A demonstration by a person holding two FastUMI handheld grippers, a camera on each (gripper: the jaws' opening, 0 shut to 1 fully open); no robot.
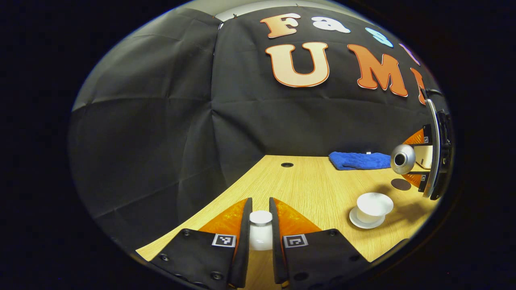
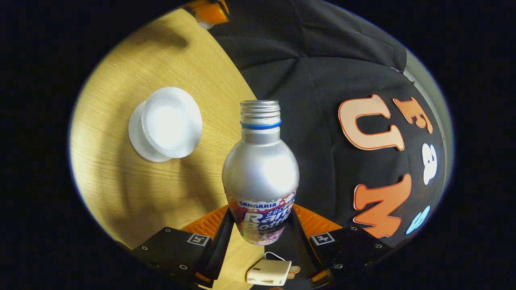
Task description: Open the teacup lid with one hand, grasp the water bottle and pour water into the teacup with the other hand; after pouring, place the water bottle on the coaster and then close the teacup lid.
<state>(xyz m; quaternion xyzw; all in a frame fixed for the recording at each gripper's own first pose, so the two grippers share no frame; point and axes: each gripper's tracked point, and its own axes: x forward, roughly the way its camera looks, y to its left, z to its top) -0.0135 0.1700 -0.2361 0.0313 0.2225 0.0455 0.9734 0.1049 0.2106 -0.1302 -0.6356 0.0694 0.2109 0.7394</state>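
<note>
Beside the uncovered teacup [image 2: 166, 123]: right hand-held gripper [image 2: 262, 233] clamped on water bottle [image 2: 261, 177]; left hand-held gripper [image 1: 260, 237] gripping the lid [image 1: 260, 230].

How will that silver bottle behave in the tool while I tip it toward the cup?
The water bottle looks like smooth, glossy metal, so it may slip. The right tool grips only its lower labelled part, so the weight above could twist it. Its mouth is uncapped, so water will probably spill early.
</note>
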